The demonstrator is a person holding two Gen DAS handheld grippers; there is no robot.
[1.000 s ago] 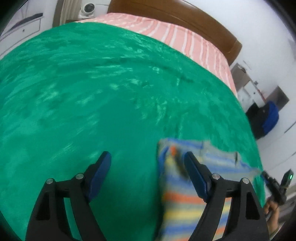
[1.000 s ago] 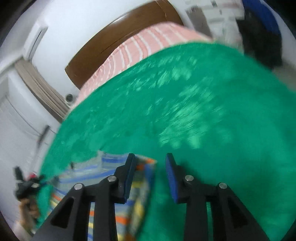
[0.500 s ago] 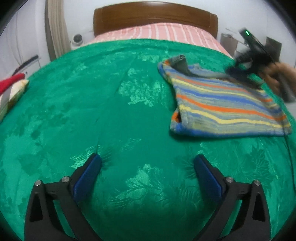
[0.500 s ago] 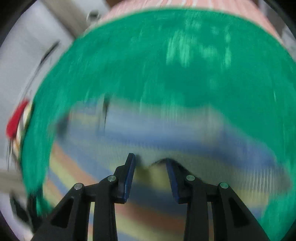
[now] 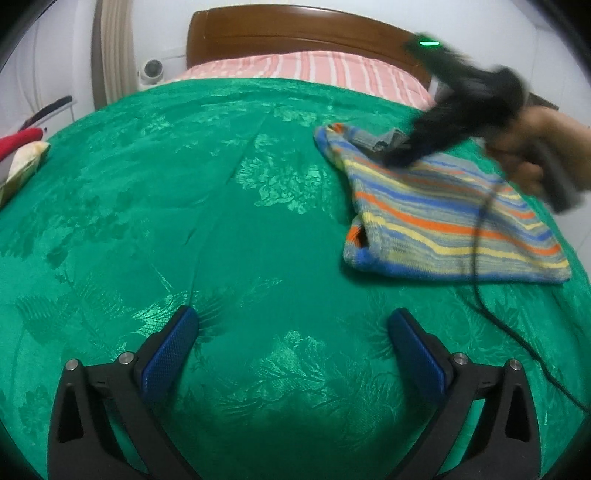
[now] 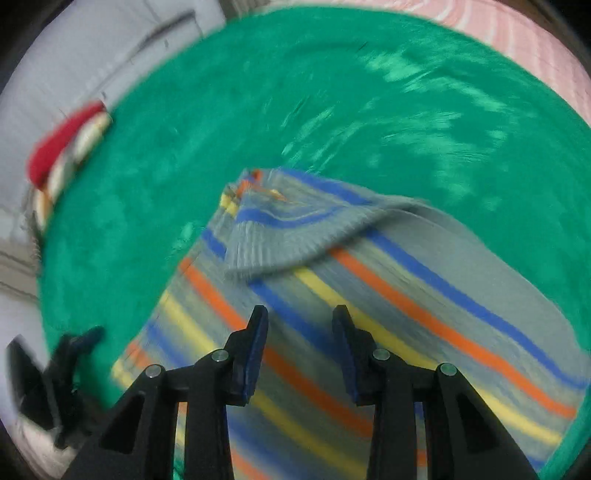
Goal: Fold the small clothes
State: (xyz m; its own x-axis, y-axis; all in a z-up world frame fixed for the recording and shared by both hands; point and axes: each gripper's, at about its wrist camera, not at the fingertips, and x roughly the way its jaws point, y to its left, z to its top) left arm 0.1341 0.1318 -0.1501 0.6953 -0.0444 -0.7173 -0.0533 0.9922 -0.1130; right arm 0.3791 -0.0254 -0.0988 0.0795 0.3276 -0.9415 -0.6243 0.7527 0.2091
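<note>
A striped knit garment (image 5: pixel 443 221) in grey, blue, orange and yellow lies folded on the right side of the green bedspread (image 5: pixel 221 221). Its grey ribbed cuff (image 6: pixel 280 251) is folded over the far corner. My left gripper (image 5: pixel 293 317) hovers wide open over bare bedspread, well short of the garment, with nothing between its fingers. My right gripper (image 6: pixel 300 312) points steeply down over the garment (image 6: pixel 406 314); its jaws stand partly apart with no cloth pinched. In the left wrist view it is a blurred dark shape (image 5: pixel 402 155) at the cuff, held by a hand (image 5: pixel 535 147).
A red and striped pile of clothes (image 5: pixel 18 155) lies at the bed's left edge. A pink striped sheet (image 5: pixel 314 66) and wooden headboard (image 5: pixel 295 26) are at the far end. A black cable (image 5: pixel 480 258) trails across the garment to the right.
The left gripper drew back from the garment's edge and opened wide. The right gripper swung in from bare bedspread and now points down over the garment's middle.
</note>
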